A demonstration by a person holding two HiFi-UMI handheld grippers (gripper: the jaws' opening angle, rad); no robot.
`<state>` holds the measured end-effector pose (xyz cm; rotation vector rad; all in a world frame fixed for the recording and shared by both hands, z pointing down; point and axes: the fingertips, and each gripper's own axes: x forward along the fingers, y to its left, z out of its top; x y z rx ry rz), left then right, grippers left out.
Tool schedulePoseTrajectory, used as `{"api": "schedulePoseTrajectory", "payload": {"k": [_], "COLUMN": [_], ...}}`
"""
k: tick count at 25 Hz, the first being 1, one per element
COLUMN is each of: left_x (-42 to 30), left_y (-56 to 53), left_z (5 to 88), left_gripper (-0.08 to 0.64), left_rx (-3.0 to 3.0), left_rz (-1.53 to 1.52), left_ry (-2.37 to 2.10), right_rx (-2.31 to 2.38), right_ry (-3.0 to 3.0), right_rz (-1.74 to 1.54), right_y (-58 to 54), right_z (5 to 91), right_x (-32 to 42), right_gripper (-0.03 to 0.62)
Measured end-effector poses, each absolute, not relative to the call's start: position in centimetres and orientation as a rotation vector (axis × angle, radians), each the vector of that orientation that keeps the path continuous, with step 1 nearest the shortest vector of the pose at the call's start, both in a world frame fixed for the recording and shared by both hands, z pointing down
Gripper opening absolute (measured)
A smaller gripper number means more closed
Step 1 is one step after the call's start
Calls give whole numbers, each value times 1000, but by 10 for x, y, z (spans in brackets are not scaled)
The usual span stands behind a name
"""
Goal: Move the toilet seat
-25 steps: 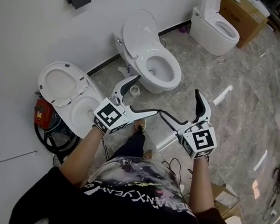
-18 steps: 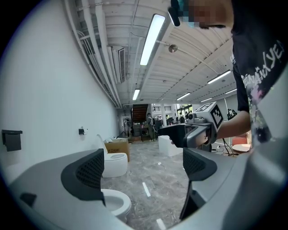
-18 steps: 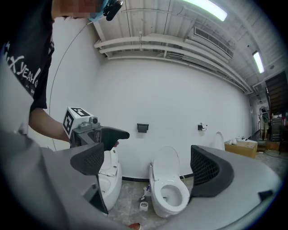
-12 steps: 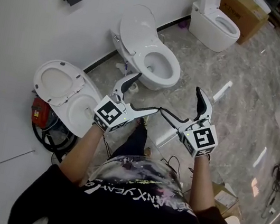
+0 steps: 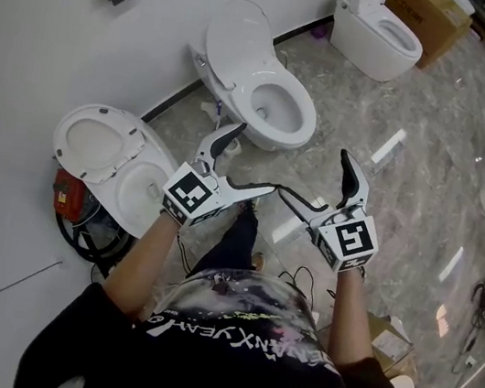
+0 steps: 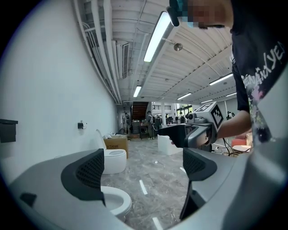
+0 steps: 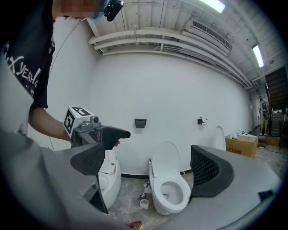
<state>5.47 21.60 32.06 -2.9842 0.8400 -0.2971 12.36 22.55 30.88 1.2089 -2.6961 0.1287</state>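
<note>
We found both grippers held in the air above the grey marble floor (image 5: 432, 175), touching nothing. The left gripper (image 5: 254, 158) had its fingers spread wide with nothing between them. The right gripper (image 5: 312, 173) stood likewise wide and empty. Their inner fingertips were close together but apart. Three white ceramic toilets stood along the white wall (image 5: 39, 32). On the nearest white toilet (image 5: 145, 192), just beside the left gripper, the white oval toilet seat (image 5: 94, 139) was raised against the wall. On the middle white toilet (image 5: 303, 125) the white lid (image 5: 239, 44) stood upright, with its seat ring down on the bowl. A red tool (image 5: 70, 195) lay on the floor beside the nearest toilet.
</note>
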Motion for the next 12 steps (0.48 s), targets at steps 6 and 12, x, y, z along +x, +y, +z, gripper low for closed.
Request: {"api": "schedulePoseTrajectory", "payload": {"k": [6, 12], "left_x": [42, 31], "left_y": [172, 110], "left_z": [333, 347], "left_gripper": [528, 528], "left_rx": [-3001, -3034], "left_rz": [-286, -295], "left_ry": [869, 887], "right_rx": [1185, 1168], "right_ry": [-2688, -2671], "right_rz": [139, 174], "right_y": [180, 118], "right_z": [321, 331], "right_x": [111, 100], "right_gripper": [584, 584]}}
